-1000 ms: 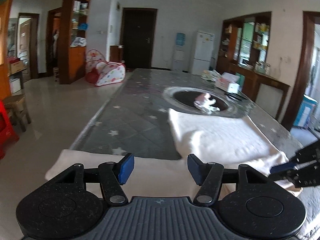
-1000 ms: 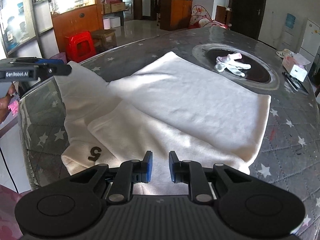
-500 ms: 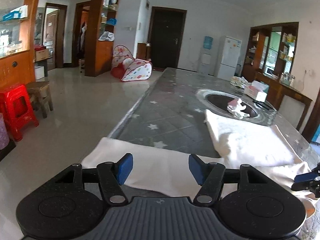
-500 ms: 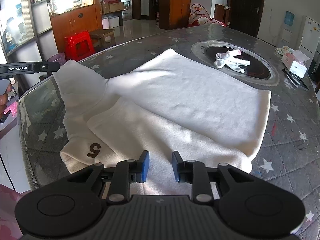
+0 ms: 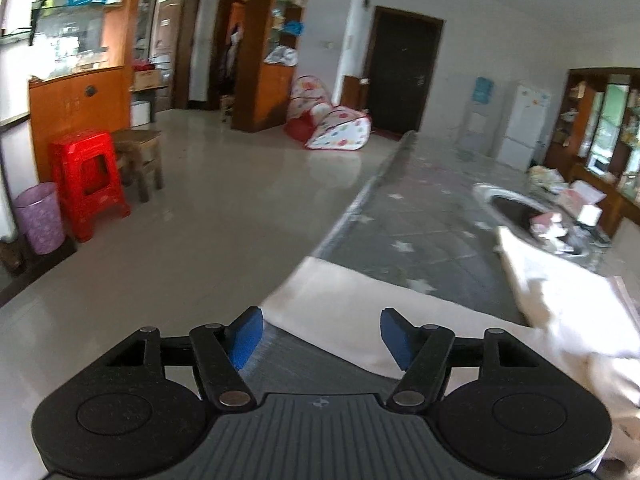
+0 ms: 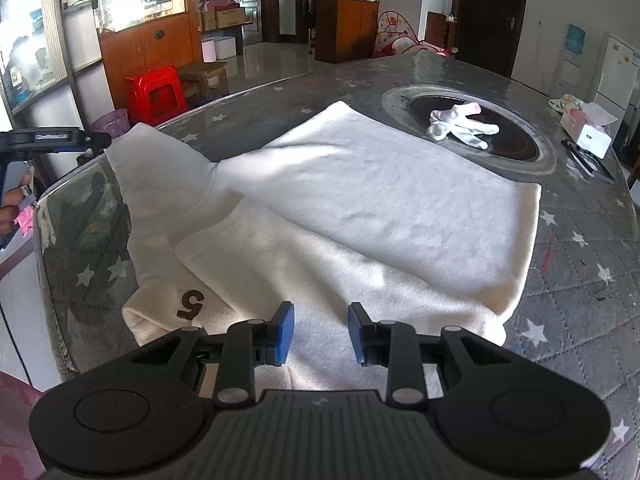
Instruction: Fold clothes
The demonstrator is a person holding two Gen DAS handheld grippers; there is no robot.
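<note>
Along the table's (image 6: 580,240) near edge lies the cream garment (image 6: 360,200); right gripper (image 6: 320,336) hovers over its hem, half open, empty; left gripper (image 5: 320,336), wide open, empty, faces the outstretched sleeve (image 5: 340,308).

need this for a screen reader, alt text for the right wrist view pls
A cream sweatshirt with a brown "5" lies partly folded on a star-patterned table, the open right hand-held gripper just above its near edge. White gloves lie farther back.
</note>
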